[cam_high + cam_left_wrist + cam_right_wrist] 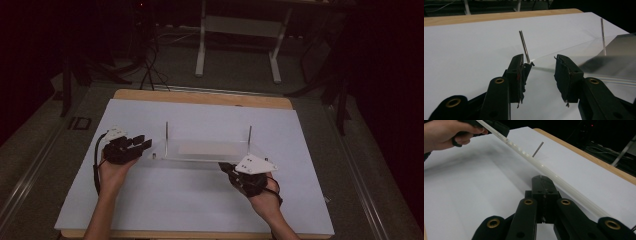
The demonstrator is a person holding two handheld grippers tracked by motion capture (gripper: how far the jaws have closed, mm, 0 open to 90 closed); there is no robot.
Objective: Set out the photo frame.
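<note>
Right gripper [226, 169]: nearest the person, at about 5 o'clock on the sheet; its jaws are pressed together with nothing between them, tips just beside the near right corner of the clear plate. In the right gripper view the plate's edge runs as a pale band just past the closed tips.
Right hand [260, 192]: wrapped round the gripper body, forearm entering from the bottom edge.
Left gripper [142, 142]: at about 9 o'clock on the sheet, pointing toward 3 o'clock at the plate's left end; jaws parted about halfway, holding nothing. In the left gripper view the gap between them shows bare sheet and the plate's corner beyond.
Left hand [114, 170]: under the gripper, wrist toward 6 o'clock.
Clear plate [207, 149]: a transparent rectangular slab lying flat at the centre of the sheet, between the two grippers, long side running 9 to 3 o'clock.
Left pin [166, 132]: thin metal rod, upright at the plate's far left corner.
Right pin [249, 135]: matching rod, upright at the far right corner.
White sheet [200, 115]: covers most of the table top.
Wooden table [200, 97]: bare strip visible at 12 o'clock.
</note>
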